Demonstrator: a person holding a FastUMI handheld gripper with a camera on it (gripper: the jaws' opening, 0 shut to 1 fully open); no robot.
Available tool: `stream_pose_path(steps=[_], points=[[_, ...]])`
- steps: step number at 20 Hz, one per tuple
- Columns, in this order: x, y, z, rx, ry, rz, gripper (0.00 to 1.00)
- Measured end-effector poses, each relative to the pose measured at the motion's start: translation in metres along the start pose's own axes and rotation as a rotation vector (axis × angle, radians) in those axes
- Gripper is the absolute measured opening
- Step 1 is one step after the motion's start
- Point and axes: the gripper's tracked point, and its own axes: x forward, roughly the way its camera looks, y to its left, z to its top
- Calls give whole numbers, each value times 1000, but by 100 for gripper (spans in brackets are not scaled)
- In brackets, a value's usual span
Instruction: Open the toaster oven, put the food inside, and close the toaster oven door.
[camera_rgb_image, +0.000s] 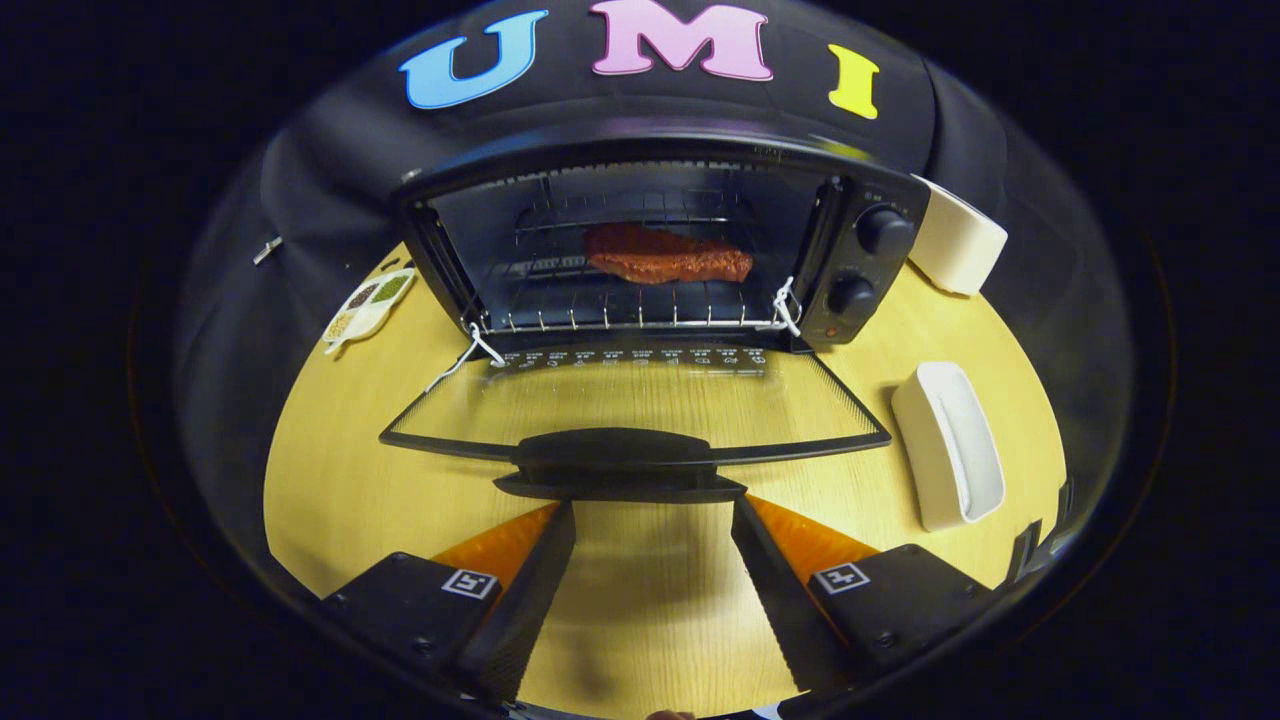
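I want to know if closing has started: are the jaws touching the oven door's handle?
Cannot tell. In the gripper view the open gripper has its fingertips right at the door handle, with no plain gap or contact.

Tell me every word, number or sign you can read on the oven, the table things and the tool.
Nothing is legible enough to quote.
Toaster oven door: a row of white printed marks along its hinge edge, too small to read.
Knobs: marks around them, too blurred to read.
Gripper, fingers open just short of the door handle: two square black-and-white code patterns, no words.
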Motion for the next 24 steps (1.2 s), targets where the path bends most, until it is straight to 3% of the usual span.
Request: stream_pose_path(steps=[9, 16, 24], points=[[-23, 4, 37, 42, -120, 38, 99], [-42, -19, 78, 45, -229, 20, 99], [-72, -32, 88, -34, -314, 71, 98]])
